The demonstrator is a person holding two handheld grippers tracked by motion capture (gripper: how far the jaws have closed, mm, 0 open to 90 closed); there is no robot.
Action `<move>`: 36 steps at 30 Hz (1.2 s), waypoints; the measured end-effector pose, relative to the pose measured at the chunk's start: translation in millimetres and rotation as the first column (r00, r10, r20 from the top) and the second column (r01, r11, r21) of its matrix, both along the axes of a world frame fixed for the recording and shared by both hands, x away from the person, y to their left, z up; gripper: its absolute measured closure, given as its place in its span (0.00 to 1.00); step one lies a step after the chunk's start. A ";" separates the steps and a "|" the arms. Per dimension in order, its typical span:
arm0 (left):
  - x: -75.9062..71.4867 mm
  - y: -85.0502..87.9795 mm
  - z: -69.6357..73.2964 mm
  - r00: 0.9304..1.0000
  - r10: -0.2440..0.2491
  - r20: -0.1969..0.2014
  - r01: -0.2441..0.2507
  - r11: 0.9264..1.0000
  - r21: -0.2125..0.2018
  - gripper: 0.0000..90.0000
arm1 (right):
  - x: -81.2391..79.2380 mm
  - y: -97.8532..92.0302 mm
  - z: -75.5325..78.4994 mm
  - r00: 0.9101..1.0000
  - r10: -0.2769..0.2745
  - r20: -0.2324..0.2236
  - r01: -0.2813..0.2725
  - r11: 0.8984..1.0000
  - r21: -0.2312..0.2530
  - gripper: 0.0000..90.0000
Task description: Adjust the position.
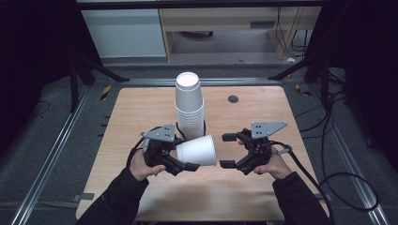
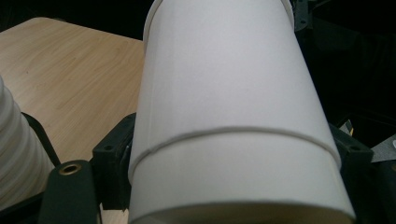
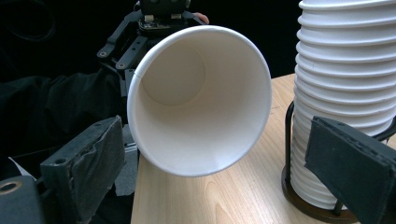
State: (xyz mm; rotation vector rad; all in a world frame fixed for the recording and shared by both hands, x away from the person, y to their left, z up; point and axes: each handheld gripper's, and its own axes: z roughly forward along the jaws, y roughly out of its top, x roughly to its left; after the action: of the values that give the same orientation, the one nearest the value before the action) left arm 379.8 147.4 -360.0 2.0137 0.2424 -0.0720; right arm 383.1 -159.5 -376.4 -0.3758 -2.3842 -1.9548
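A single white paper cup [image 1: 197, 151] is held on its side by the left gripper [image 1: 180, 165], clamped across its body near the closed base, with the open mouth turned toward three o'clock in the high view. In the left gripper view the cup's wall [image 2: 224, 116] is seen pinched between the two black jaws. The cup is already separated from the tall stack of cups [image 1: 189, 105], which stands upright in a dark wire holder at twelve o'clock from the held cup, near the far middle of the wooden table [image 1: 141, 112].

The right gripper [image 1: 228, 151] is spread wide and grasps nothing; it is poised just beside the cup's rim, at three o'clock from it. In the right gripper view the cup's mouth [image 3: 201, 98] is faced head-on, between the parted jaws.

The pulling-off of one cup is judged done; a handover to the right gripper, or a setting-down on the table, appears to be left
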 end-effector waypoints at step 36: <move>-3.6 -26.1 -1.2 0.997 -0.068 0.021 0.067 0.998 0.019 0.24 | -0.8 15.7 -6.1 0.997 0.080 -0.022 -0.080 0.997 -0.015 0.04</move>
State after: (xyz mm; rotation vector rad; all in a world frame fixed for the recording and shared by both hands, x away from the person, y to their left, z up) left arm 376.2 121.3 -361.2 2.0399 0.1618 -0.0908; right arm 382.3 -143.7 -382.5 -0.2960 -2.3640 -1.8897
